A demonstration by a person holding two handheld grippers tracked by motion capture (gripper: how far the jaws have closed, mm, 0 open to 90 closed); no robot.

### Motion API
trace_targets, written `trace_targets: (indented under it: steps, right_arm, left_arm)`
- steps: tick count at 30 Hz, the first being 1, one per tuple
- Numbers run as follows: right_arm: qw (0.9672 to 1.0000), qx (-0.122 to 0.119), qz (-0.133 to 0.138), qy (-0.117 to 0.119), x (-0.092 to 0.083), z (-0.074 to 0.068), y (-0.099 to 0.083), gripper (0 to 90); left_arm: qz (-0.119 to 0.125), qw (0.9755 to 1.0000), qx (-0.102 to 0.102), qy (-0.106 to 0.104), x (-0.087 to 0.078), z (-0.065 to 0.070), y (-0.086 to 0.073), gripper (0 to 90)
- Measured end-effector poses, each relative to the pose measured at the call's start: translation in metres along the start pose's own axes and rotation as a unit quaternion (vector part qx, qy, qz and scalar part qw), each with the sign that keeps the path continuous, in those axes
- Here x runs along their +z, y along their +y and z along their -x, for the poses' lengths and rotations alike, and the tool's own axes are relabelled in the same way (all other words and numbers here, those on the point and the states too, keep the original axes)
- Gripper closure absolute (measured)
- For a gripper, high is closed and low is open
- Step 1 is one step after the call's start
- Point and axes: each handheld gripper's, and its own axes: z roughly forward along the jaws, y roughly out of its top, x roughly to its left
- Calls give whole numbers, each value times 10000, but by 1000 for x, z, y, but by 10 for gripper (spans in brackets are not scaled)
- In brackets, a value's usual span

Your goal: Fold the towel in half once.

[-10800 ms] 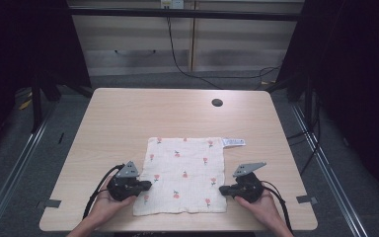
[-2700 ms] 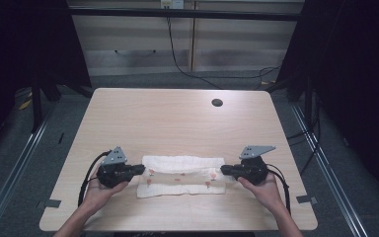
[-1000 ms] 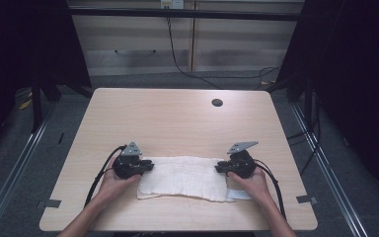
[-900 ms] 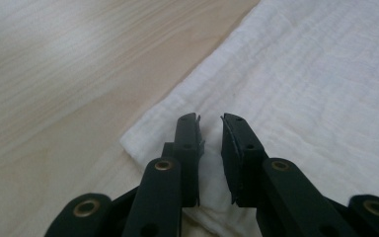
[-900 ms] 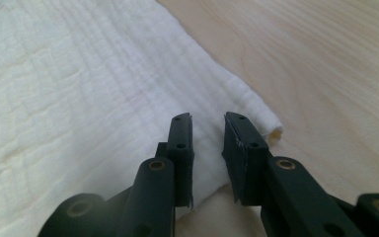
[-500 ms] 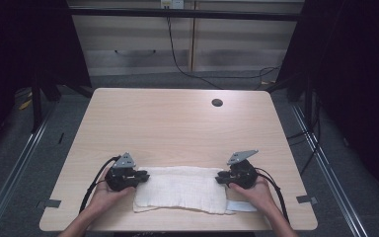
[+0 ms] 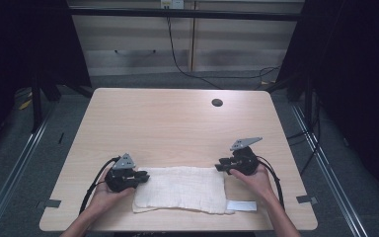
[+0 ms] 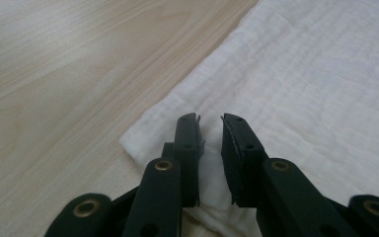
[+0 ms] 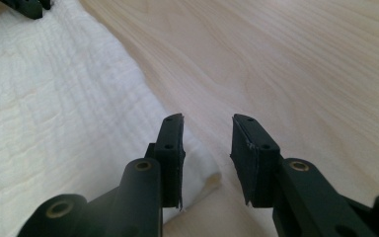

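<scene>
While lying folded into a flat band along table's (image 7: 177,123) near edge, white cloth (image 7: 182,188): left gripper (image 8: 210,129) nearly closed over its corner, right gripper (image 9: 207,131) just opening, released, corner fold laid down.

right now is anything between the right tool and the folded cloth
Nothing visible is. The right tool sits at the corner of the folded white cloth, jaws apart after just opening, one jaw over the cloth's edge, the other over bare wooden table. No cloth is pinched between them.
</scene>
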Motion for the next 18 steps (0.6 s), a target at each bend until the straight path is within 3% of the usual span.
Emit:
trace_targets:
  steps: [4, 10, 13, 18]
  right_arm:
    - [9998, 98, -105, 106, 10, 6, -5, 628]
    - [9998, 102, -140, 77, 16, 6, -6, 601]
    - [9998, -23, -161, 128, 16, 4, -6, 682]
    - [9996, 6, -129, 238, 14, 3, -5, 858]
  left_arm:
    - [9, 10000, -18, -86, 0, -3, 0, 770]
    - [13, 10000, -15, -88, 0, -3, 0, 770]
    - [29, 9999, -24, -119, 0, -4, 0, 770]
    - [63, 9998, -72, -159, 0, -5, -1, 770]
